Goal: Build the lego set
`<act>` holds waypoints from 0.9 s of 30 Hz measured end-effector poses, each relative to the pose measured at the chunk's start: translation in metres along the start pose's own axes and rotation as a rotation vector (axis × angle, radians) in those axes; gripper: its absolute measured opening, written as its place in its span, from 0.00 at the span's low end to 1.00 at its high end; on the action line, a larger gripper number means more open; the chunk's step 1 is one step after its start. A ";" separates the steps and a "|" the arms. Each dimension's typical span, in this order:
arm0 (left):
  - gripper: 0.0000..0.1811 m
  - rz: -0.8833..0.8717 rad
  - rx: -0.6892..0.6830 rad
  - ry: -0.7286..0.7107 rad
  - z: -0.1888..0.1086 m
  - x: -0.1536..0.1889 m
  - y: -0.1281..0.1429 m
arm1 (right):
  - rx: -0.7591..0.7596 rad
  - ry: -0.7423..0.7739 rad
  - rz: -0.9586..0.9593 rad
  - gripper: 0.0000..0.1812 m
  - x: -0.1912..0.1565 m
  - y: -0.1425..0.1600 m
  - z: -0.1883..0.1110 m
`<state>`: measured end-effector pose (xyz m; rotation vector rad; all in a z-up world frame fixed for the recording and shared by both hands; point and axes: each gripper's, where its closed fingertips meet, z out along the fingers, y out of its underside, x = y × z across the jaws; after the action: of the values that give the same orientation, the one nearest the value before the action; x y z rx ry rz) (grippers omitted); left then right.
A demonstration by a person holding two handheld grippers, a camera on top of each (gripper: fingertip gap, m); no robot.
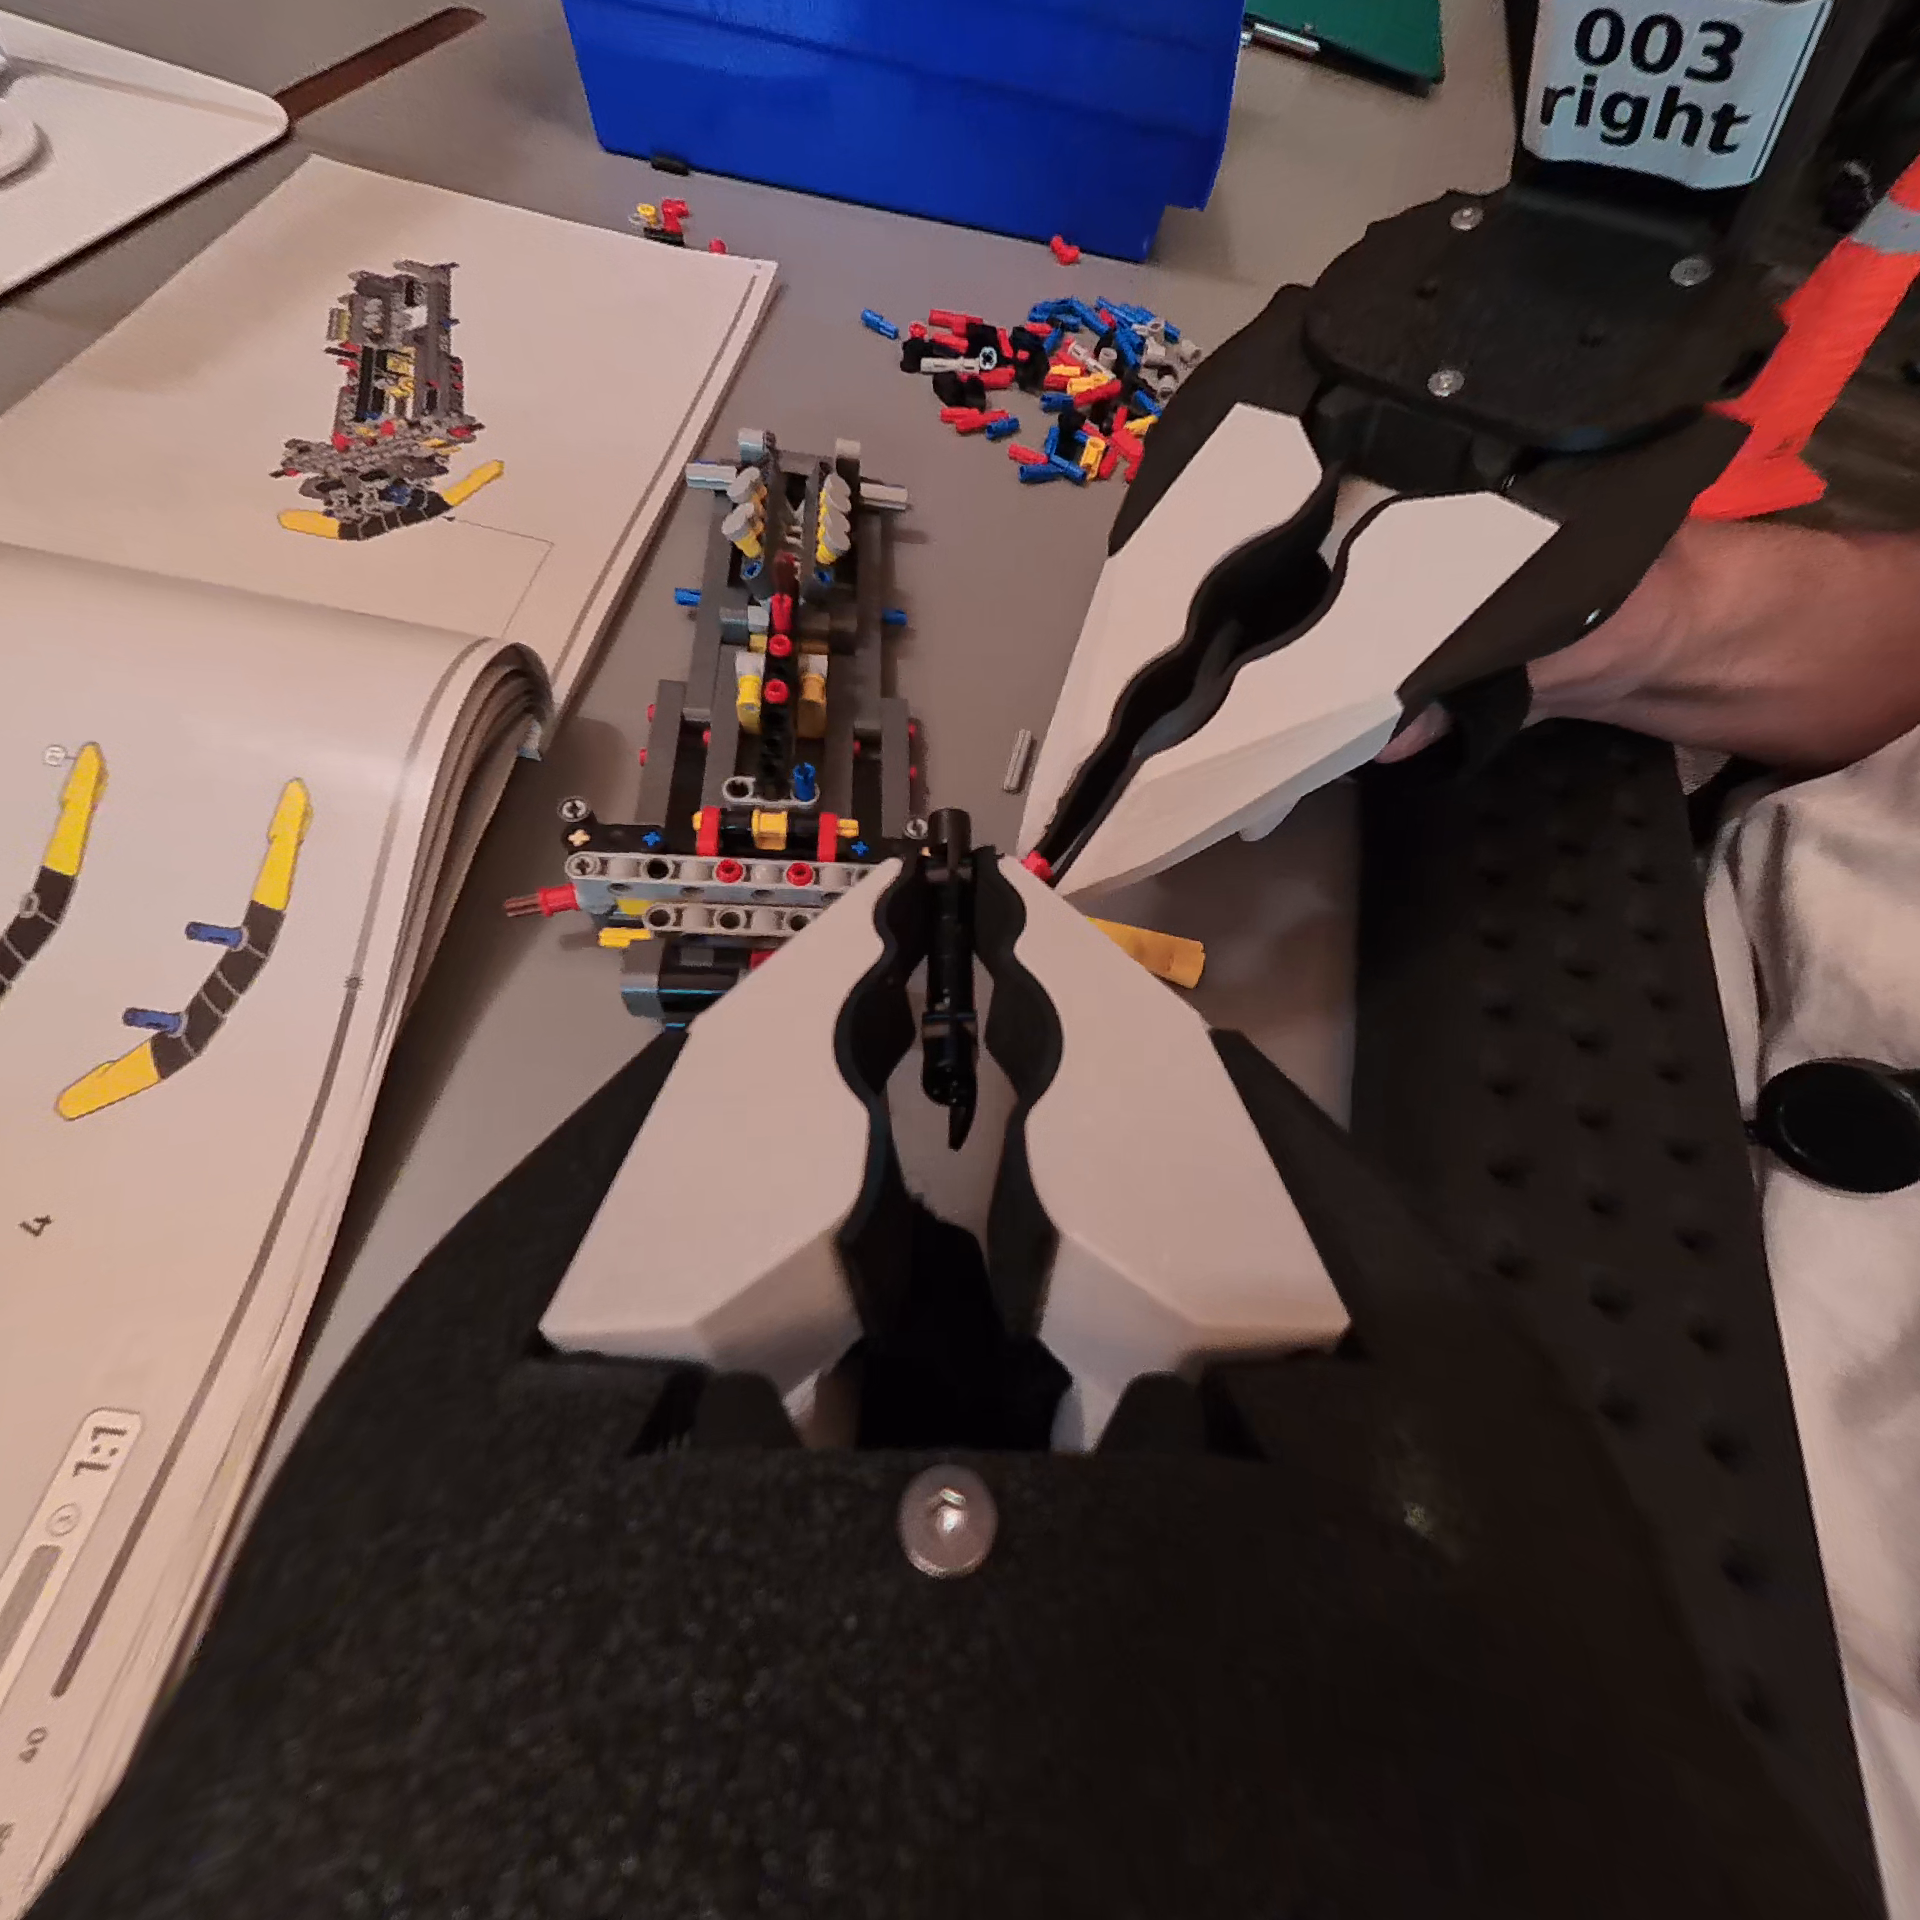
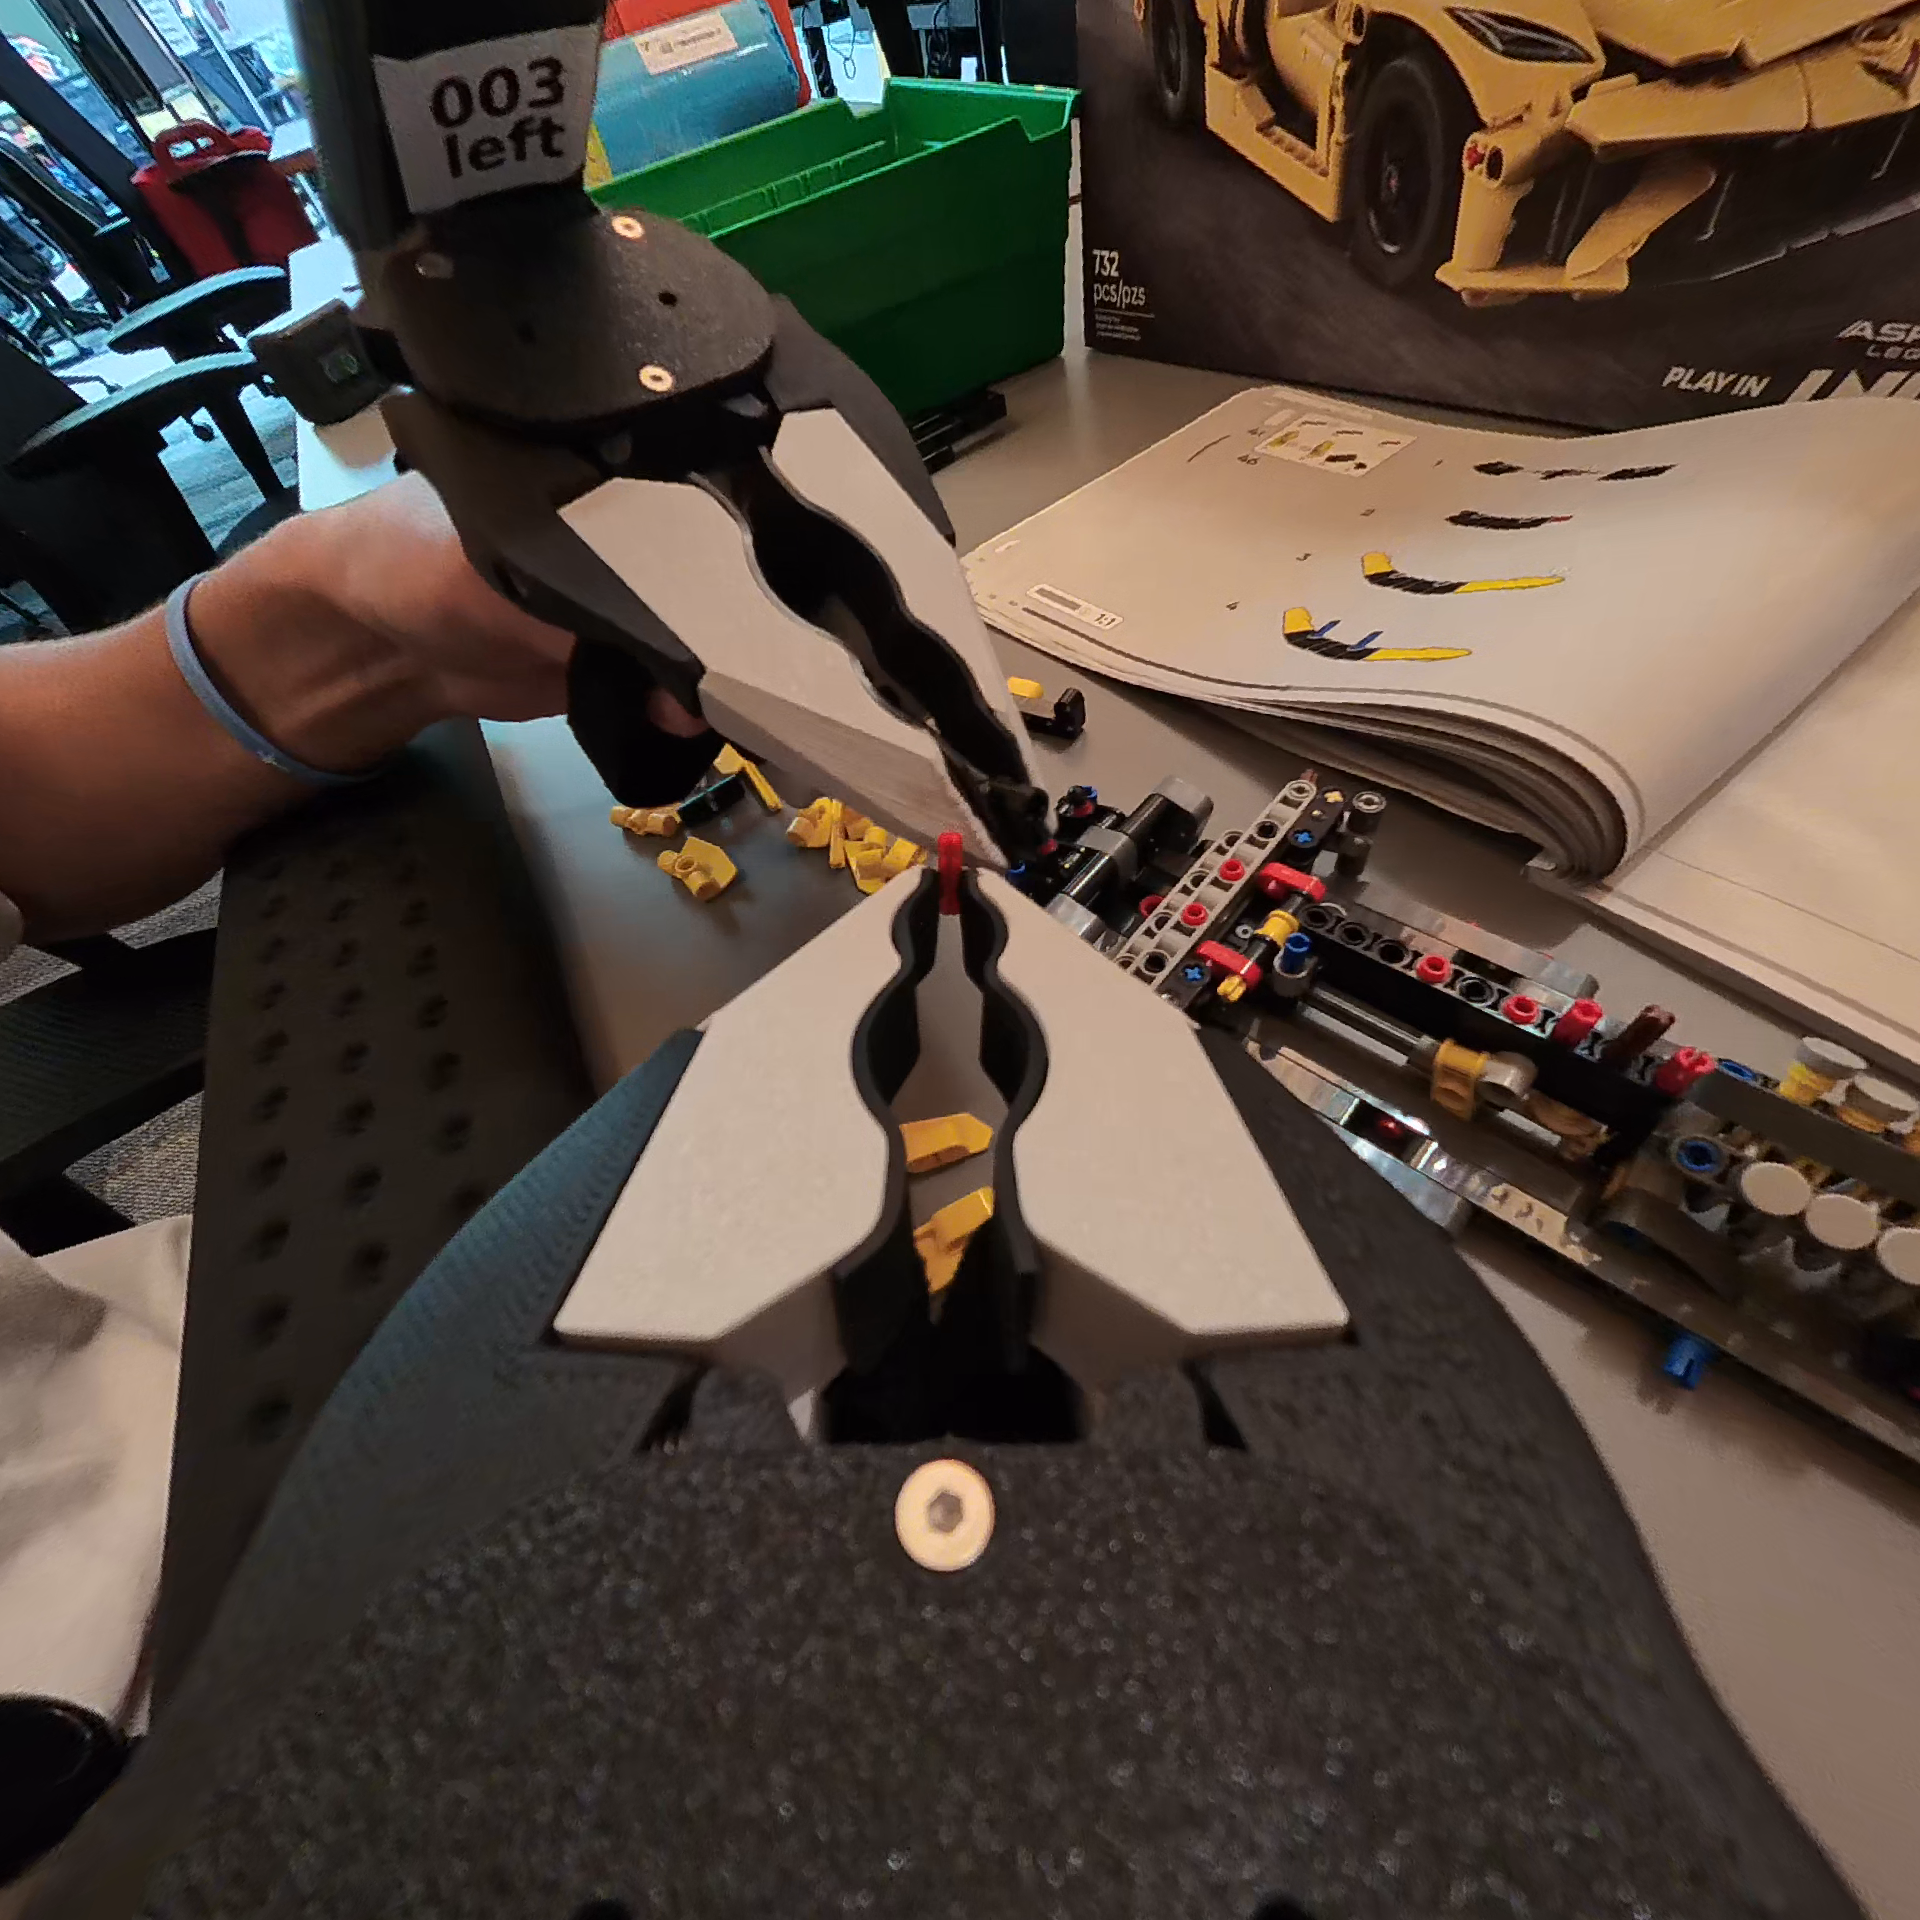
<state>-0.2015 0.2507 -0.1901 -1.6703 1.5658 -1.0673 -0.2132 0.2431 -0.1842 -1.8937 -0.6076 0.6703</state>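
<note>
Left gripper point(image 1: 951, 862) clamps a black beam point(image 1: 948, 966); right gripper point(image 2: 949, 883), at 2 o'clock, pinches a red pin point(image 2: 949, 862); misalignment risks dropping the pin

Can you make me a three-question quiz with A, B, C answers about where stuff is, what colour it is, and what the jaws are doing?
1. Where is the open instruction book in the left wrist view?
A. Left of the half-built model
B. Inside the blue bin
C. Under the model

2. What colour is the small peg in the right gripper?
A. Green
B. Red
C. White

3. What is the left gripper doing?
A. Open and empty
B. Lying on the book
C. Shut on a black piece

Answers:
1 A, the book lies left of the model.
2 B, a red peg shows at the tips.
3 C, the jaws pinch the black piece.
</note>
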 end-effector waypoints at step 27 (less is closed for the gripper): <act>0.03 0.082 0.032 -0.040 -0.001 0.003 -0.009 | -0.019 0.004 0.061 0.02 0.007 0.005 0.000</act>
<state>-0.1980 0.2487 -0.1815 -1.5830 1.5704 -1.0060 -0.2075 0.2460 -0.1899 -1.9373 -0.5575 0.7025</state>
